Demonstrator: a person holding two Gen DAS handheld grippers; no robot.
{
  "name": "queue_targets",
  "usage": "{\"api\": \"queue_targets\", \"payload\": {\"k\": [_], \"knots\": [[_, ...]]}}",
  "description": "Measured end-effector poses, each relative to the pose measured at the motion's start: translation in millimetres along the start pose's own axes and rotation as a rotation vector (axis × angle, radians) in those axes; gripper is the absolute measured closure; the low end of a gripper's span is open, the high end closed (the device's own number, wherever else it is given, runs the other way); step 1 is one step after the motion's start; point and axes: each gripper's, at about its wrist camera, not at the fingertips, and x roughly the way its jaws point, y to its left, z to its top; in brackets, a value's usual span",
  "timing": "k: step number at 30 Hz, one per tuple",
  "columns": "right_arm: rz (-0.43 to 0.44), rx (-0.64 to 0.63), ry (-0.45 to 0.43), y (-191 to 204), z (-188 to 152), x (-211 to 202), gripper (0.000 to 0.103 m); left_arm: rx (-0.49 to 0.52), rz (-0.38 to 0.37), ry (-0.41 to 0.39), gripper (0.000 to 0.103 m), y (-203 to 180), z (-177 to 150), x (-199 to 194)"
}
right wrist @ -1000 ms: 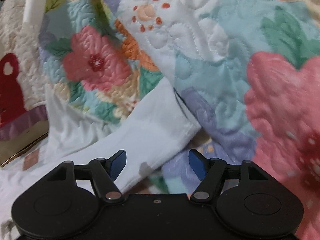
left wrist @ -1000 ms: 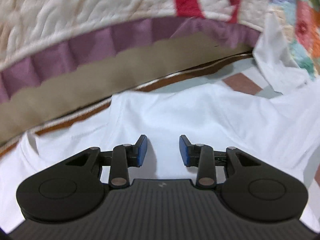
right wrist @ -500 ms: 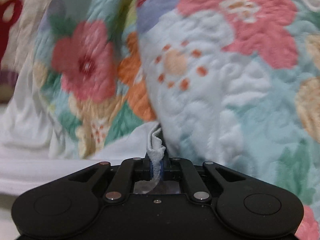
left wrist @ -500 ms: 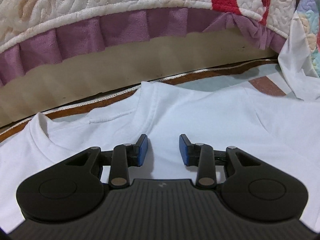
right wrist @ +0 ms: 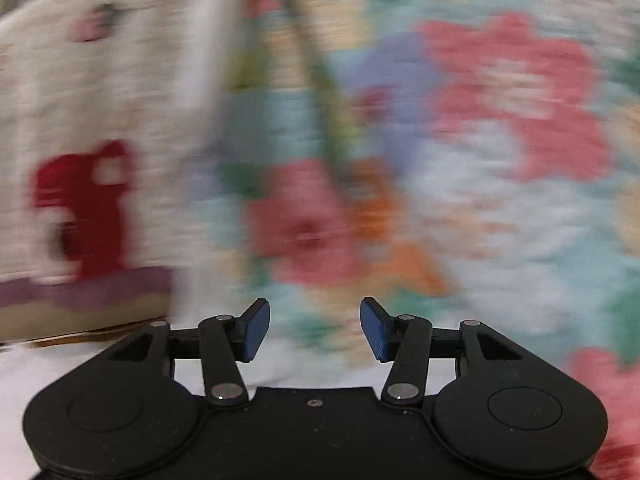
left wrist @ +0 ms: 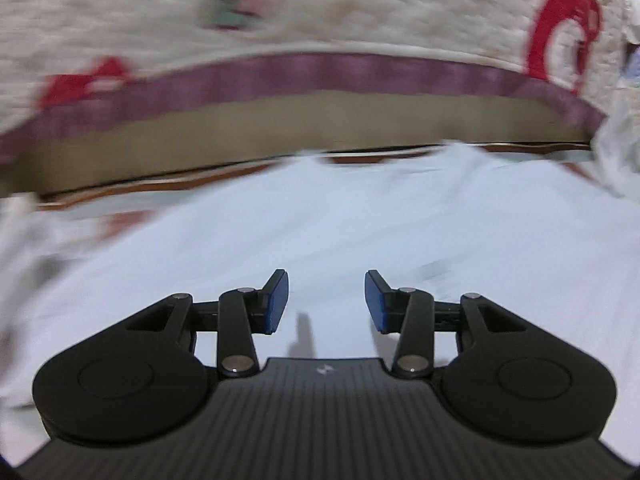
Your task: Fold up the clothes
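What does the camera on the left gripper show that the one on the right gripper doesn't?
Only the left view shows the white shirt spread wide under the left gripper, whose jaws are opening with nothing between them. Only the right view shows the flowered quilt filling the picture ahead of the right gripper, also opening and empty. Both views share the cream blanket with red shapes and its purple trim, and both are blurred.
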Motion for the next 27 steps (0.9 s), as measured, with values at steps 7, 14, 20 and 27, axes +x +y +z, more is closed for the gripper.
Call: {"api": "queue_targets", "payload": {"k": [7, 14, 20, 27], "knots": [[0.552, 0.021, 0.269, 145, -5, 3, 0.075, -0.122, 0.324, -0.051, 0.062, 140, -43, -62], [0.766, -0.325, 0.391, 295, -45, -34, 0.098, -0.159, 0.427, -0.066, 0.061, 211, -57, -63], [0.811, -0.436, 0.456, 359, -78, -35, 0.095, 0.082, 0.399, -0.003, 0.035, 204, -41, -6], [0.838, -0.578, 0.471, 391, -106, -45, 0.093, 0.136, 0.557, -0.054, 0.094, 221, -29, 12]]}}
